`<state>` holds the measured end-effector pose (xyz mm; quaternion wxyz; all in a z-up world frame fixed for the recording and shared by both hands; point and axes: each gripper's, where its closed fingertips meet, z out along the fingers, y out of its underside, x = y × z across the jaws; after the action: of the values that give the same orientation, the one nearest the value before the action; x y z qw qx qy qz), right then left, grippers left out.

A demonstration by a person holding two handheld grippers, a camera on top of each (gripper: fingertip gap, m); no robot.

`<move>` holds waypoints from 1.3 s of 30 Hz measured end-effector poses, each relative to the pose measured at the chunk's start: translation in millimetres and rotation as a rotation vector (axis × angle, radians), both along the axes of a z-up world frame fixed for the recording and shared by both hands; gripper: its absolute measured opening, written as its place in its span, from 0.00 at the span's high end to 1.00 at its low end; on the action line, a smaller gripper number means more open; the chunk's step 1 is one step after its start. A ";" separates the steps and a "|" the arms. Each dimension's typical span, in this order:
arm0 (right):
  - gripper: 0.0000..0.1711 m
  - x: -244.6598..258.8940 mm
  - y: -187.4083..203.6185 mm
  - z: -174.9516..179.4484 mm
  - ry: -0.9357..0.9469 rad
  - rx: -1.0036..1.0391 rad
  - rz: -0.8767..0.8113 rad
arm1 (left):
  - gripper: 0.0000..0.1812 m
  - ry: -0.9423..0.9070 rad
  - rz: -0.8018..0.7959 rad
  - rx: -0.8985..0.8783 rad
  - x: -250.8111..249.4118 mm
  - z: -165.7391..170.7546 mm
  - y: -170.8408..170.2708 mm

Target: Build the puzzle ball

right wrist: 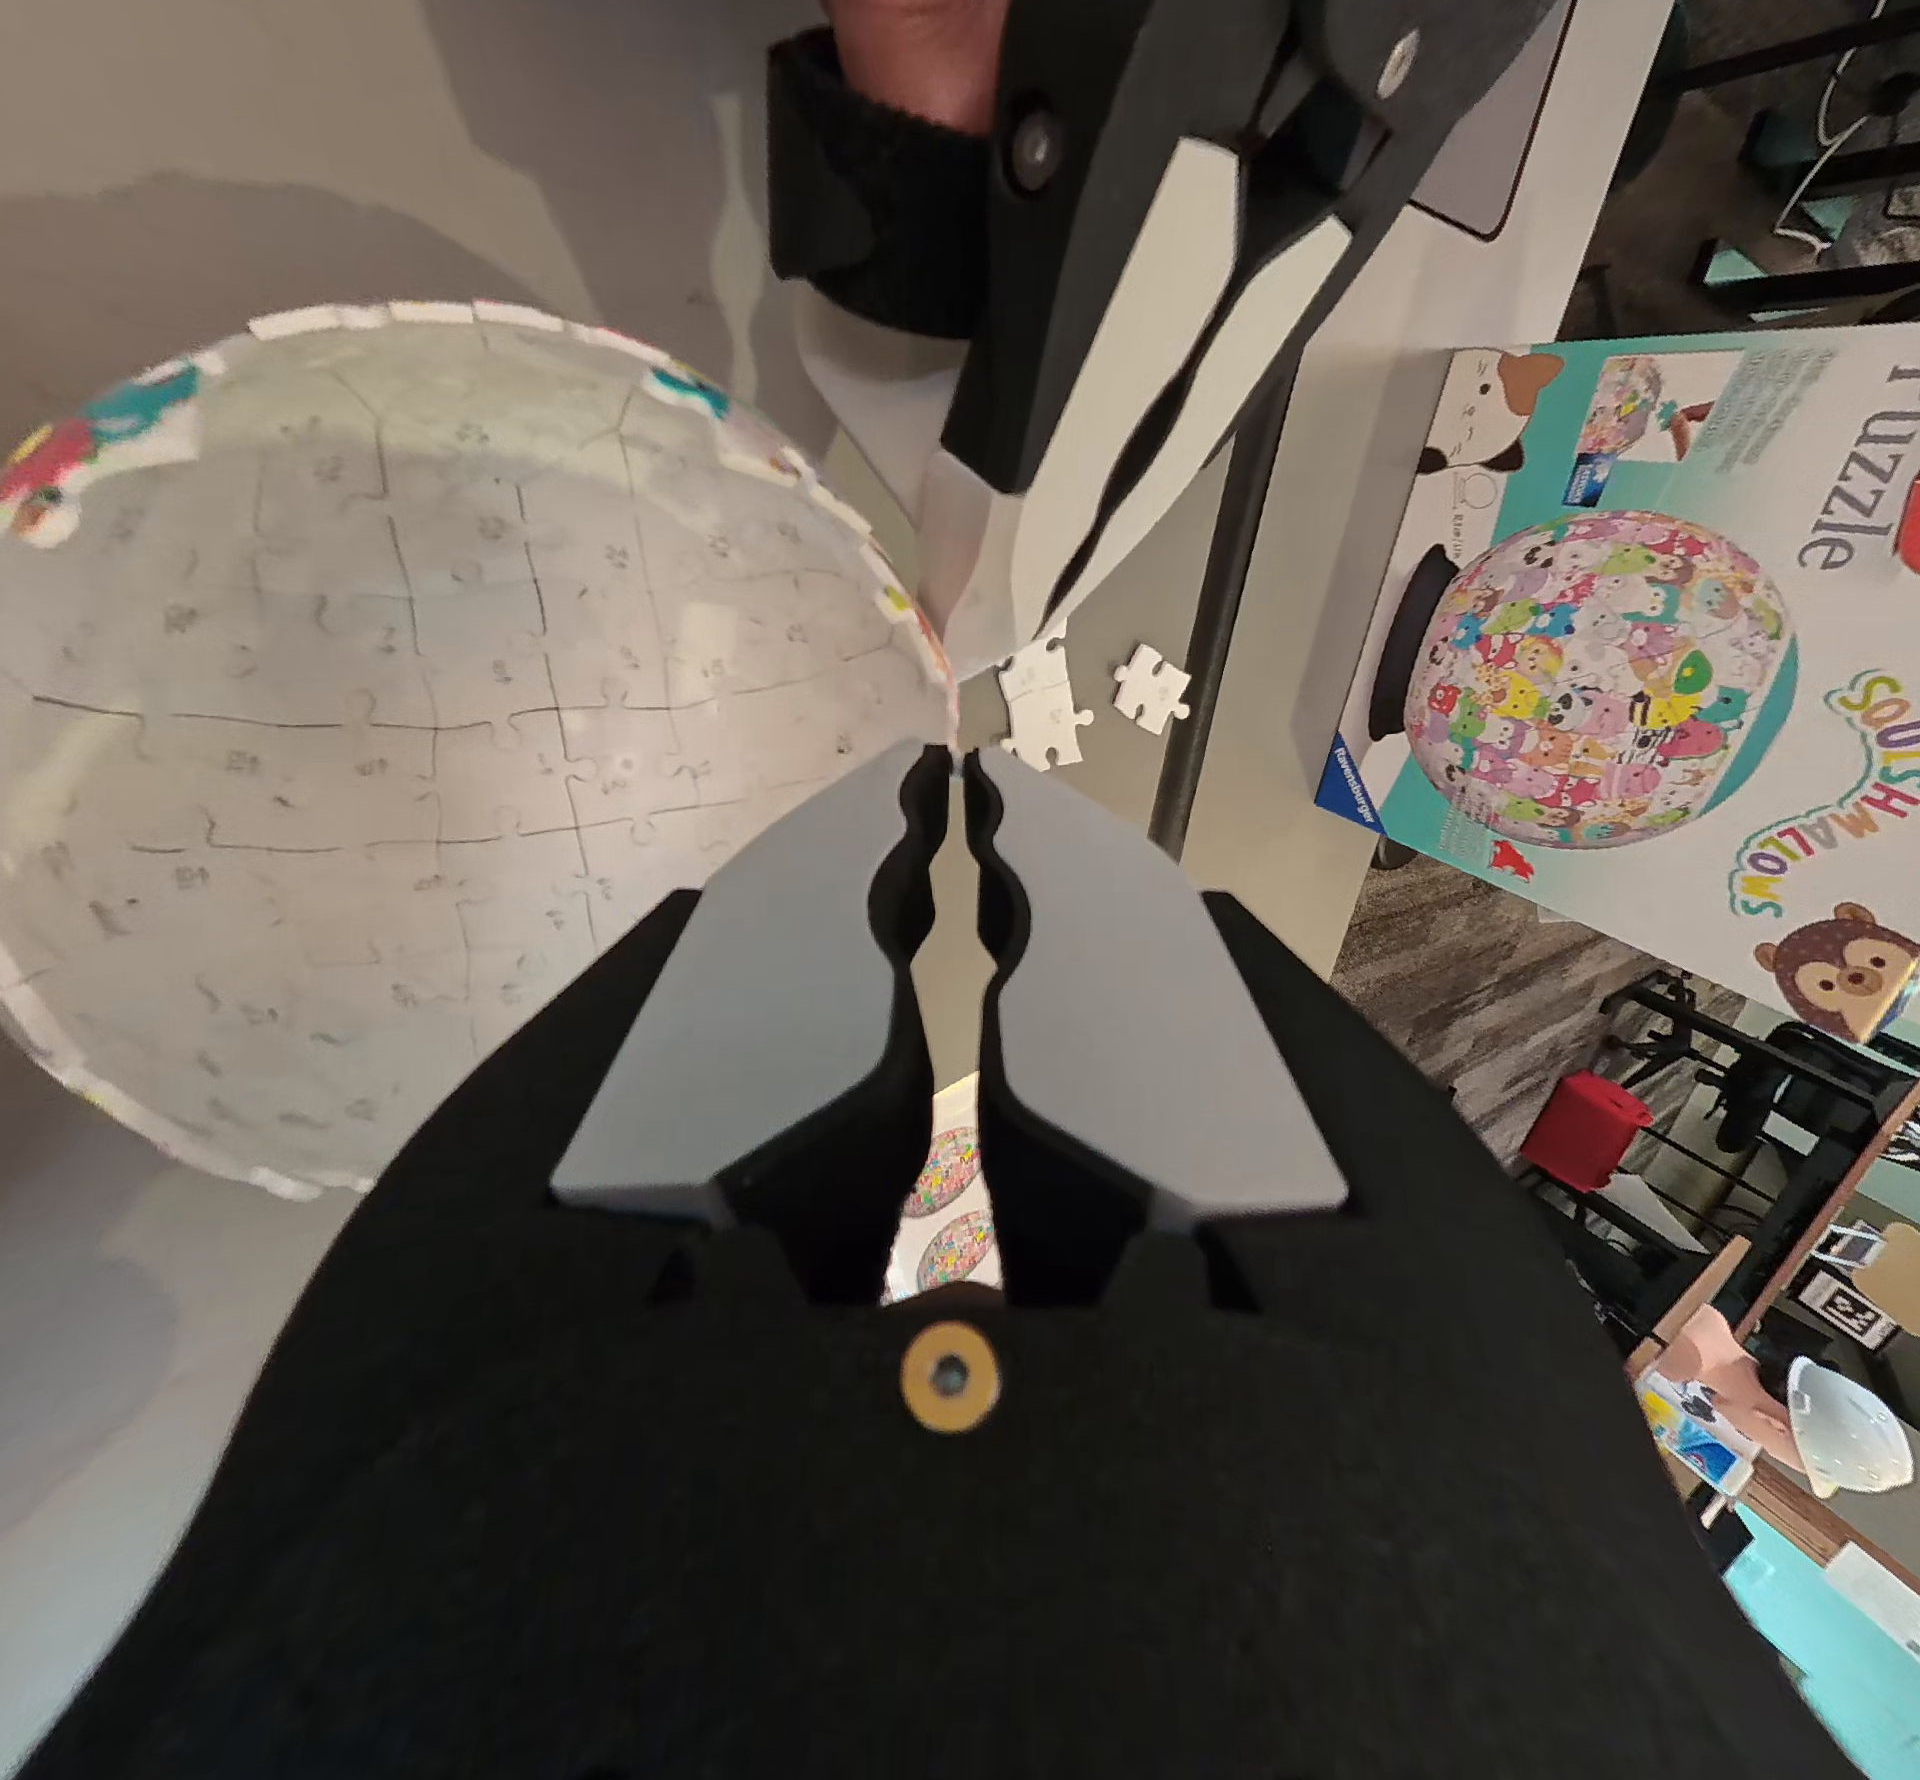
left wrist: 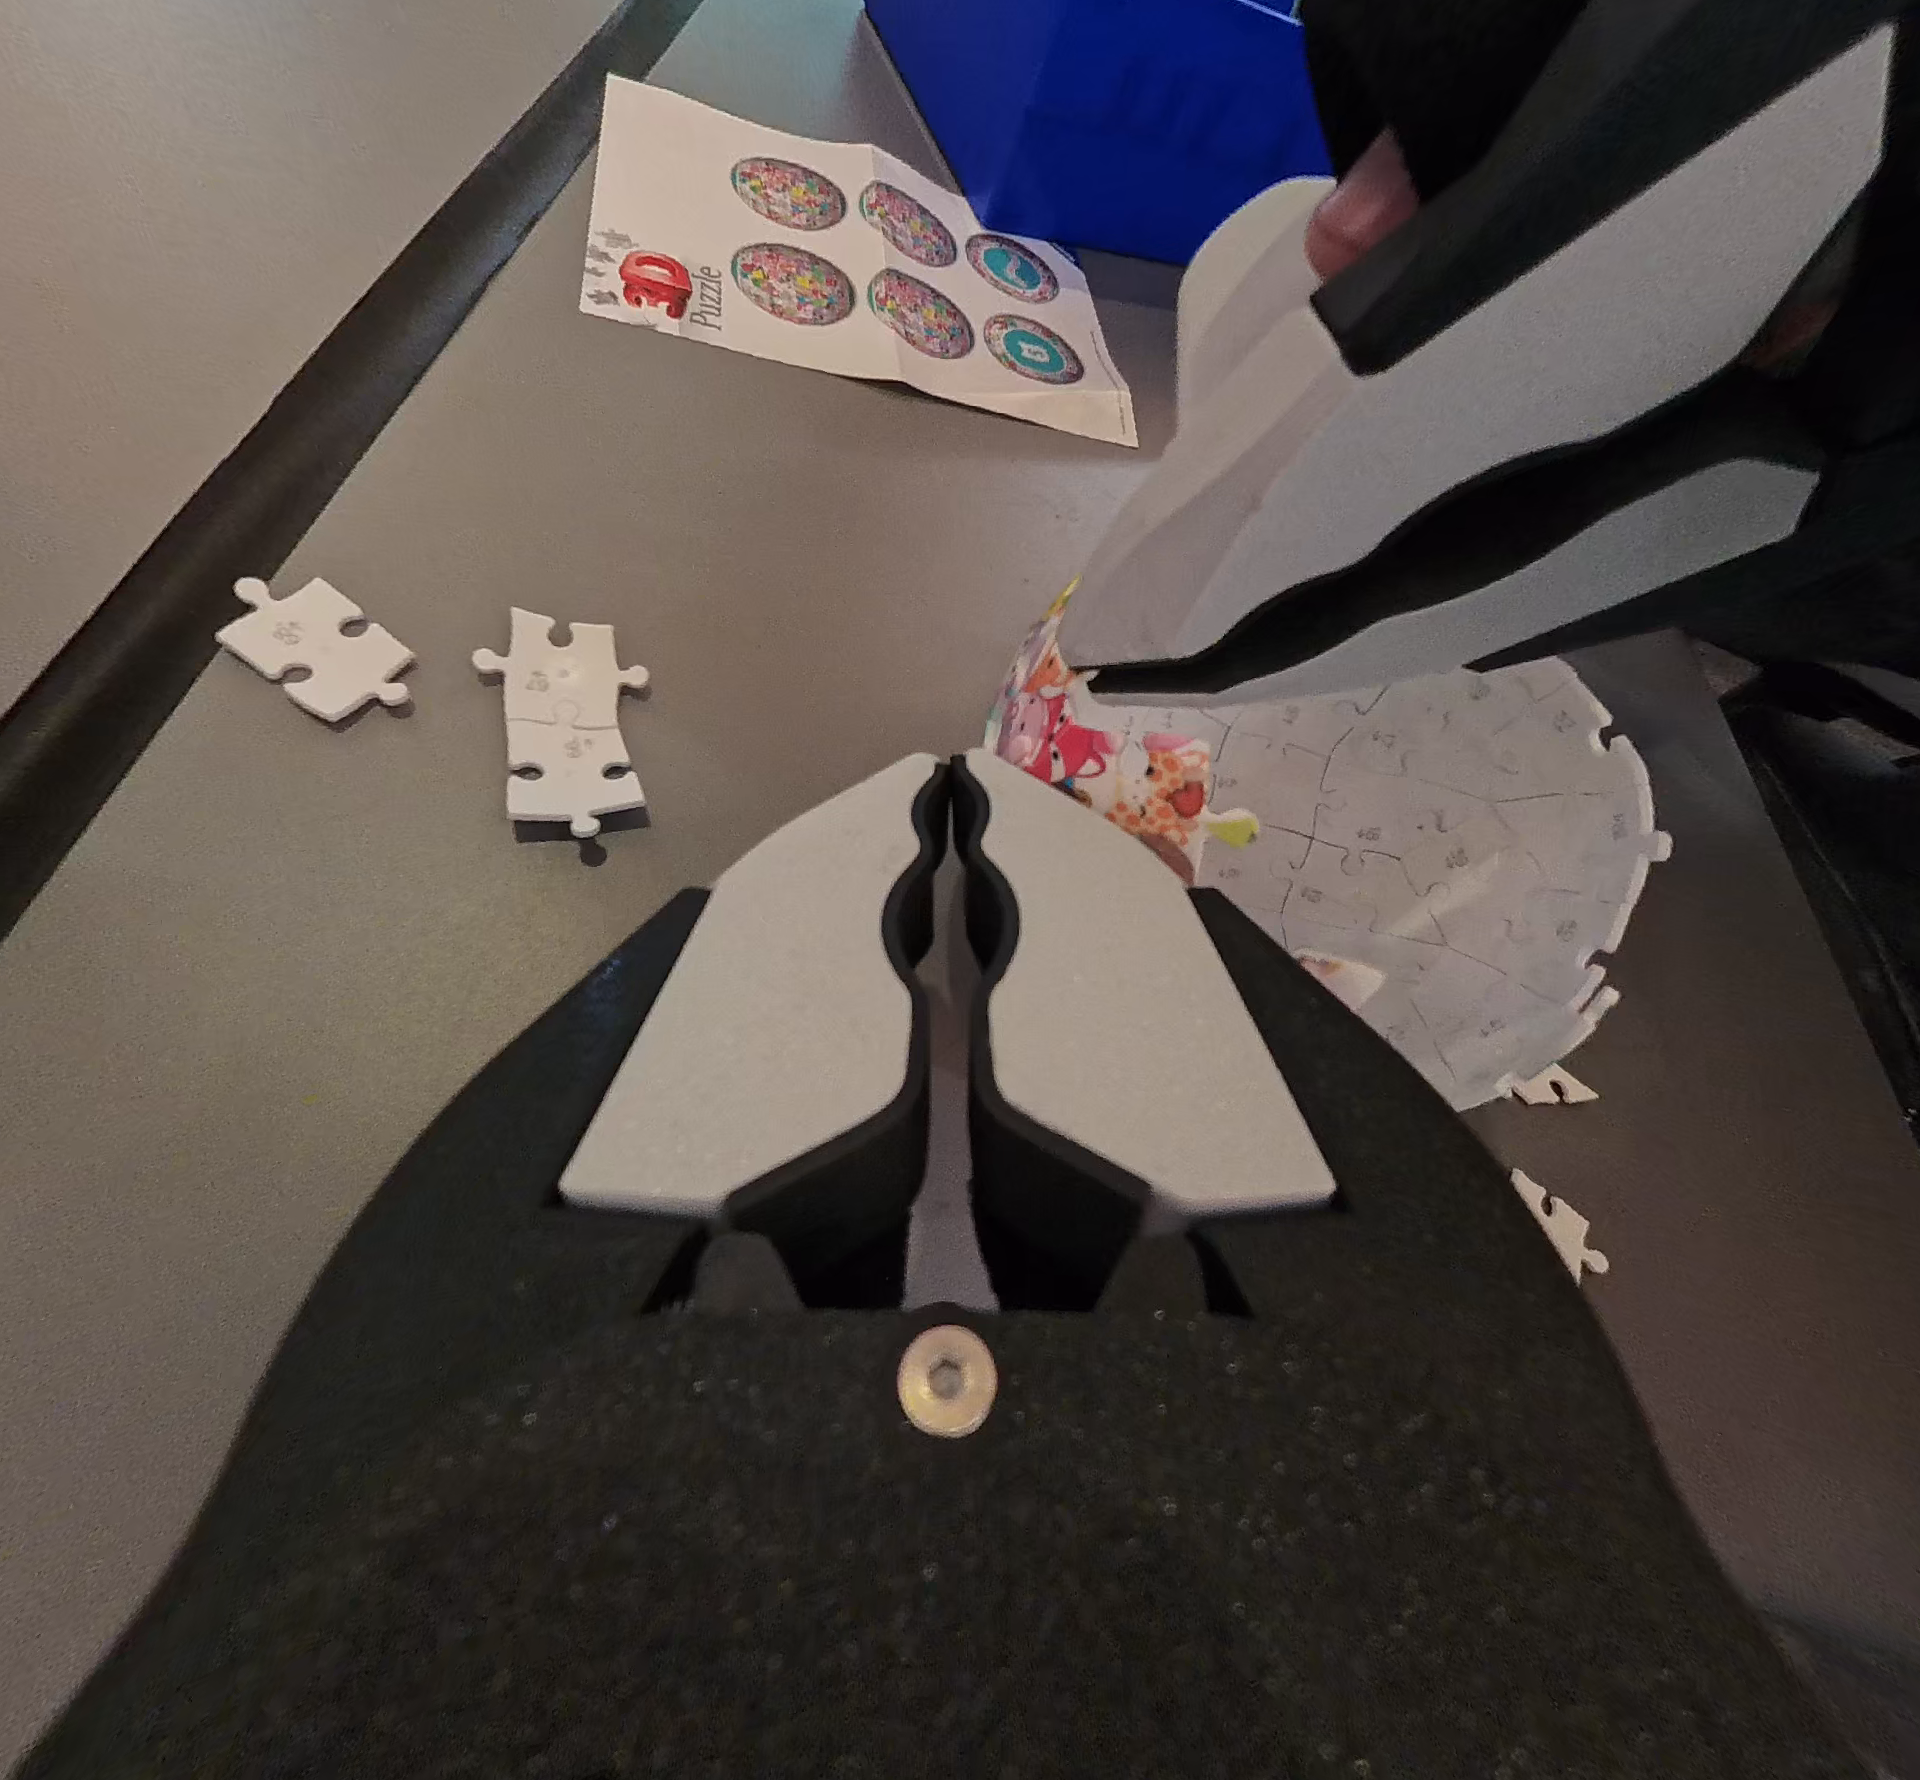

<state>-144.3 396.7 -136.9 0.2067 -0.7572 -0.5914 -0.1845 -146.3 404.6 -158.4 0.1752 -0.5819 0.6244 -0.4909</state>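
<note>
Both grippers pinch the rim of the half-built curved white-backed puzzle shell point(right wrist: 395, 691): left gripper point(left wrist: 951, 766) & right gripper point(right wrist: 954, 766), fingers closed. Risk: uneven pull may pop the seams, esp. near the rim.

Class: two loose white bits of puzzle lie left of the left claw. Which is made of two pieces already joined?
The nearer one, closer to the left claw: a seam crosses its middle. The single piece lies farther left, beside the black strip.
</note>
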 end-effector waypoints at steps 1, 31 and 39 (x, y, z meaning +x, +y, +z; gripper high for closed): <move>0.99 0.2 0.1 -0.1 -0.005 0.004 0.000 | 1.00 0.002 0.002 0.000 0.2 -0.5 0.3; 0.89 -6.3 -5.5 5.7 0.052 -0.023 -0.024 | 1.00 0.046 0.015 -0.020 3.5 -15.0 2.3; 0.86 3.8 -19.6 62.7 0.347 0.070 -0.138 | 1.00 0.033 0.038 -0.021 3.2 -12.7 6.2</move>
<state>-140.6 377.1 -74.3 0.3189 -0.8089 -0.4866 -0.0853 -143.1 410.8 -171.1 0.1681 -0.6034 0.6108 -0.4844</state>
